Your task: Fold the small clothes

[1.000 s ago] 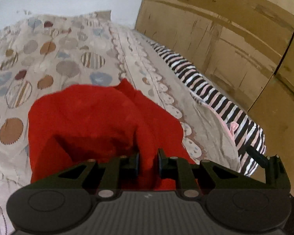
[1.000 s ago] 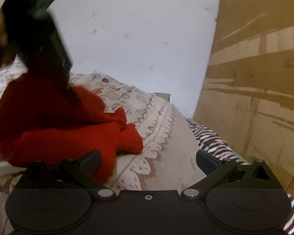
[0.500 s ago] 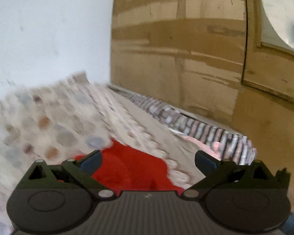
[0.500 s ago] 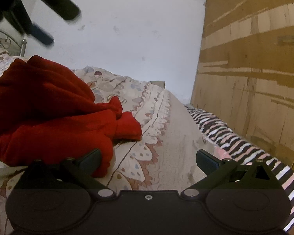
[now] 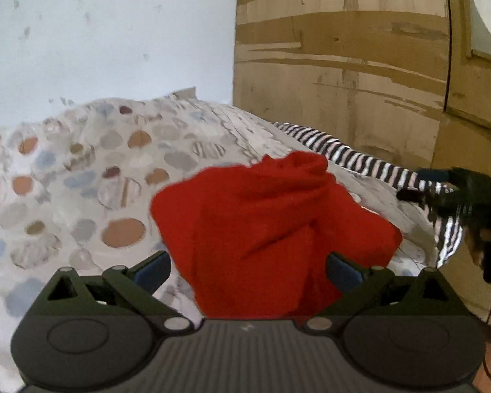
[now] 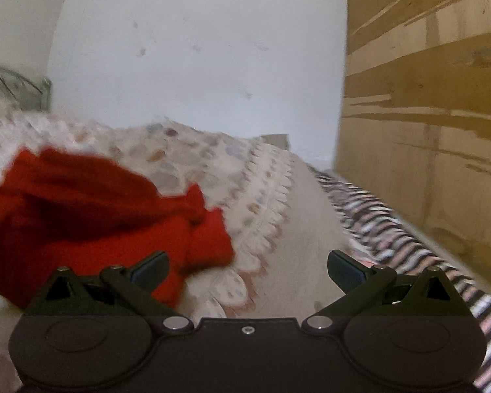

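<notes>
Our left gripper (image 5: 247,270) is spread wide, its two blue-tipped fingers (image 5: 152,268) apart with nothing pinched between them, and our right gripper (image 6: 247,267) is spread just as wide and holds nothing. From the left wrist we see the red garment (image 5: 271,229) lying in a crumpled heap on the bed, directly ahead and reaching into the gap between the left fingers; we cannot tell whether the cloth touches them. From the right wrist the same red garment (image 6: 98,219) sits to our left, its near edge behind the left fingertip, while the space between the right fingers looks onto bare quilt. The quilt (image 5: 81,180), pale with round spots of orange, blue and grey, spreads to the left of the garment, and a scalloped border (image 6: 262,216) runs along its right side. Past that border a black-and-white striped cloth (image 5: 376,163) lies along the bed's right edge, close against a tall brown wooden panel (image 5: 343,65) that walls in that side. A pale wall (image 6: 196,49) closes the far end. At the right edge of the left view a dark, blurred shape is cut off and hard to make out. The right view is smeared, so the garment's folds are unclear there.
</notes>
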Motion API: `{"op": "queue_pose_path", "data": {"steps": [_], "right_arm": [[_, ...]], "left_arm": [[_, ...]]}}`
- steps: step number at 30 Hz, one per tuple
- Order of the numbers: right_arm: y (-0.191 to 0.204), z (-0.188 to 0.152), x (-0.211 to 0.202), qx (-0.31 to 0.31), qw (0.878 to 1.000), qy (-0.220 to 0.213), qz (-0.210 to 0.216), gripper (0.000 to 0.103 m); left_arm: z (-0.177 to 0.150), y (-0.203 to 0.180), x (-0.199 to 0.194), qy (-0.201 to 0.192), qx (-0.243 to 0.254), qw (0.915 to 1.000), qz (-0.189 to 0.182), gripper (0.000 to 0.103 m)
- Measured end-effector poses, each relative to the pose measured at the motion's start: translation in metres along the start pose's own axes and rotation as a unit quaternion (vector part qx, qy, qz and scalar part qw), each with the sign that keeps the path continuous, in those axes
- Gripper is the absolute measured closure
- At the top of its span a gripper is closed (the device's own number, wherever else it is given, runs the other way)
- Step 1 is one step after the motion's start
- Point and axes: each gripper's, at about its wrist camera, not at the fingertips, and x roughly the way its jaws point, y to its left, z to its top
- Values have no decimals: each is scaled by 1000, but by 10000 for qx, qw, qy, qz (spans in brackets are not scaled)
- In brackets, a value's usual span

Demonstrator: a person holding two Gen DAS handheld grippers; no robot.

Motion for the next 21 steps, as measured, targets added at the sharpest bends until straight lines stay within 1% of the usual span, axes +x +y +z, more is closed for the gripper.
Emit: {"op": "queue_pose_path", "data": {"steps": [2, 3, 4, 5, 6, 7, 8, 10, 12, 13, 14, 15, 16, 17, 19, 21], "right_arm": [[-8, 15, 8, 442, 9976, 123, 513, 0], [-11, 23, 14, 659, 9942, 231, 822, 0], [-12, 31, 22, 834, 9894, 376, 1132, 0], [-12, 38, 33, 1050, 9811, 580, 1516, 0], [-13, 44, 42, 1258, 9721, 758, 1831, 0], [-13, 48, 53, 1544, 9585, 960, 2197, 0], [-14, 50, 65, 1860, 9421, 1149, 2542, 0], [-14, 53, 85, 2388, 9115, 1522, 2982, 0], [-11, 52, 107, 2778, 8824, 2065, 3187, 0], [-9, 52, 117, 2885, 8738, 2295, 3170, 0], [-9, 51, 125, 2975, 8704, 2462, 3054, 0], [-11, 48, 131, 3091, 8683, 2518, 2951, 0], [-15, 47, 137, 3307, 8612, 2511, 2932, 0], [-18, 45, 141, 3529, 8515, 2506, 2960, 0], [-26, 42, 151, 4017, 8276, 2502, 3018, 0], [-31, 42, 161, 4246, 8170, 2491, 3003, 0]], "left_arm": [[-2, 7, 9, -14, -99, 9999, -137, 1], [-3, 10, 14, -22, -166, 9996, -215, 1], [-5, 13, 18, -12, -218, 9994, -284, 1], [-6, 15, 23, 21, -268, 9990, -369, 1], [-8, 15, 28, 34, -293, 9985, -453, 2], [-9, 15, 30, 10, -291, 9982, -531, 6], [-11, 13, 30, -44, -245, 9979, -597, 8], [-15, 3, 30, -144, -32, 9986, -509, 8], [-19, -7, 28, -175, 266, 9987, -402, 8], [-20, -13, 27, -194, 388, 9985, -337, 8], [-22, -18, 26, -228, 500, 9980, -301, 8], [-22, -22, 26, -268, 570, 9976, -294, 8], [-23, -25, 25, -325, 611, 9971, -302, 9], [-24, -28, 24, -379, 634, 9967, -342, 9], [-24, -33, 22, -479, 670, 9951, -542, 9], [-24, -39, 17, -588, 739, 9928, -742, 9]]}}
